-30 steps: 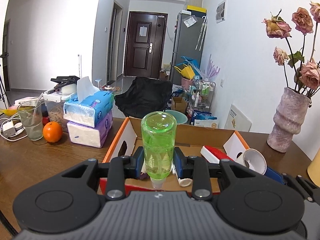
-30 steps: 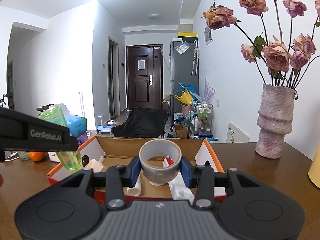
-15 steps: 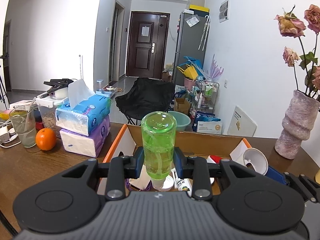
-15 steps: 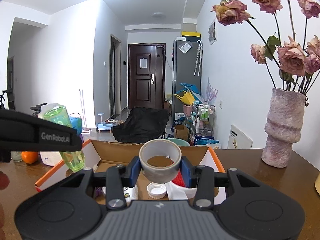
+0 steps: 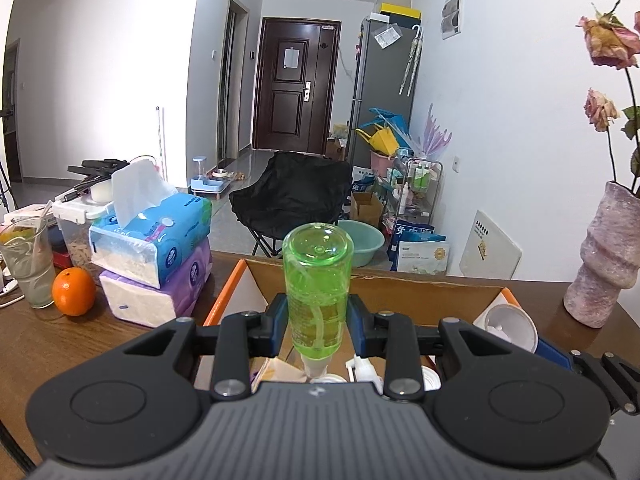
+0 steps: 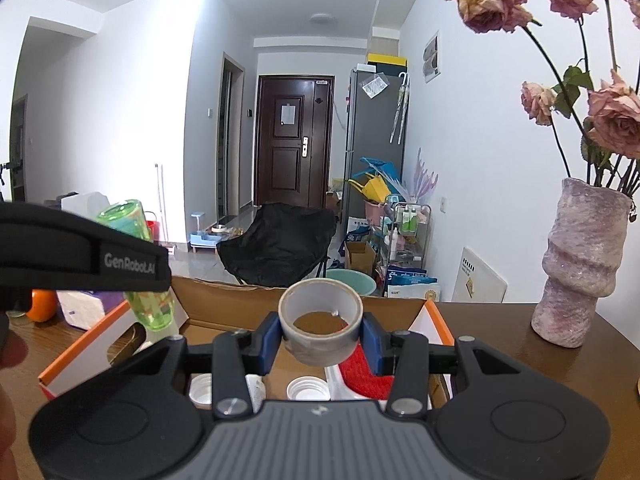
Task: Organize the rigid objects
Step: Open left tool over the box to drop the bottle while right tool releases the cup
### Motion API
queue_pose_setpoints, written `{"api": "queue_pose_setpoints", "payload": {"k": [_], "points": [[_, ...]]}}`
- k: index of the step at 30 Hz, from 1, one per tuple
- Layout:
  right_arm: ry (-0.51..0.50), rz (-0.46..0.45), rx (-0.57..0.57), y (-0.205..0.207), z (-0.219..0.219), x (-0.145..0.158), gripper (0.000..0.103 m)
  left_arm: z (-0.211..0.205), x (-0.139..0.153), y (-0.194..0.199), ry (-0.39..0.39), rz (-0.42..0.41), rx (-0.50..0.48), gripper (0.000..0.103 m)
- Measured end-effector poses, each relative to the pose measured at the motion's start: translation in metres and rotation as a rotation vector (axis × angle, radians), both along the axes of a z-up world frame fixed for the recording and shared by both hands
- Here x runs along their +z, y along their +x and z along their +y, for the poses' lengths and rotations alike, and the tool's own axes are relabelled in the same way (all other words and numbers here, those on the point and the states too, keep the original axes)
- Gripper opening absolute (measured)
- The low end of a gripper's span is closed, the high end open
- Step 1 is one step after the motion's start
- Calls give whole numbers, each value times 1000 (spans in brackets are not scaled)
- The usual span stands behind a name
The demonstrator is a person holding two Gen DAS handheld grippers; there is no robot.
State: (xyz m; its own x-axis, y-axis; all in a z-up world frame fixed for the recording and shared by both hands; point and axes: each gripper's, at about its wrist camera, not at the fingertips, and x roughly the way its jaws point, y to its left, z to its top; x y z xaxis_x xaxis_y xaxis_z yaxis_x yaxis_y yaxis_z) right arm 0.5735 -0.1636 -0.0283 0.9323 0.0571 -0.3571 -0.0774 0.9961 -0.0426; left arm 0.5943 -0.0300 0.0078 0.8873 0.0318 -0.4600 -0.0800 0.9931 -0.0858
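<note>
My left gripper (image 5: 318,322) is shut on a clear green bottle (image 5: 318,288), held upside down with its white neck pointing at the open cardboard box (image 5: 420,300). My right gripper (image 6: 320,340) is shut on a grey roll of tape (image 6: 320,330), hanging over the same box (image 6: 224,292). In the right wrist view the green bottle (image 6: 154,312) and the left gripper's black body show at the left, over the box's left side. White caps (image 6: 308,388), a red pad (image 6: 366,376) and other small items lie inside the box.
Stacked tissue packs (image 5: 156,264), an orange (image 5: 74,292), a glass (image 5: 28,264) and a food container stand on the wooden table left of the box. A pink vase (image 6: 580,264) with dried roses stands at the right. A black chair (image 5: 292,200) sits beyond the table.
Both grippers have moved forward over the box with their loads still held. The box interior now lies closer beneath them and the vase has slid toward the right edge.
</note>
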Motion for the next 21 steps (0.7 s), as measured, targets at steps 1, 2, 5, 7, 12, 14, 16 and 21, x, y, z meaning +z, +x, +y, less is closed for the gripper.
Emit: {"api": "queue_pose_setpoints", "payload": {"k": [1, 2, 5, 7, 12, 14, 16, 21], "points": [[0, 5, 0, 3, 1, 0, 42, 0, -1, 3, 2, 2, 2, 32], [0, 8, 1, 5, 1, -1, 42, 1, -1, 6, 3, 4, 5, 32], [-8, 18, 0, 9, 6, -3, 42, 3, -4, 14, -2, 11, 9, 32], [-13, 26, -2, 14, 7, -4, 42, 5, -6, 19, -5, 17, 11, 32], [-21, 39, -8, 22, 8, -9, 42, 7, -9, 28, -10, 31, 7, 32], [-24, 45, -11, 23, 9, -10, 42, 7, -11, 31, -7, 38, -5, 32], [-23, 58, -15, 25, 6, -10, 42, 7, -12, 32, -8, 49, -12, 32], [-15, 81, -45, 26, 2, -10, 73, 11, -9, 27, 5, 17, -18, 75]]}}
